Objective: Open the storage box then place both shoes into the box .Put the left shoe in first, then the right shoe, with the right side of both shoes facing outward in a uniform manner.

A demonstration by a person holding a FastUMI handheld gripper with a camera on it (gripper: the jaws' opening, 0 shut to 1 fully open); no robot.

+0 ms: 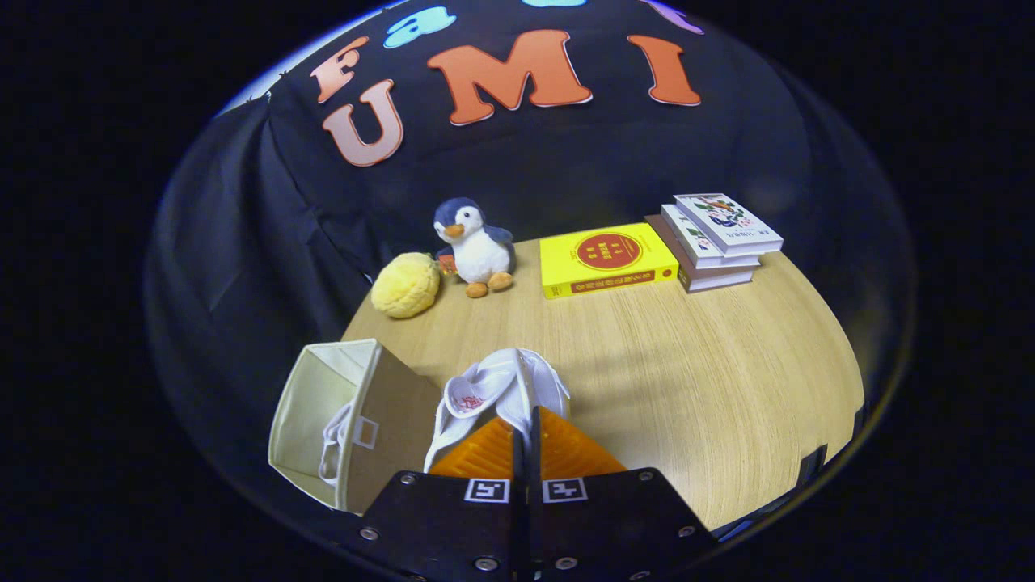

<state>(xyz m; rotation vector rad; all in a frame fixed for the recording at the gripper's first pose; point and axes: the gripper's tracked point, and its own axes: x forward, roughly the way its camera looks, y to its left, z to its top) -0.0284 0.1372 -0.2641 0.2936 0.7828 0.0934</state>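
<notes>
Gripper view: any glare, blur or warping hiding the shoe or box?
Gripper view: sharp and evenly lit, no glare; fisheye bows the table edge; the white shoe clamped in the fingers throws a soft shadow; the storage box interior stays readable.

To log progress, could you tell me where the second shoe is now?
The white shoe is clamped in the tool, above the table, just right of the open storage box.

So the gripper [524,420] has its two orange fingers [485,453] pinched together on a white shoe [505,388], held up just ahead of them. Right beside it on the left sits the cream storage box [323,380], open, with another white shoe [333,444] inside. Further back on the wooden table [711,380]: a yellow plush ball [406,284], a penguin toy [475,244], a yellow book [606,259] and a stack of books [716,238].
</notes>
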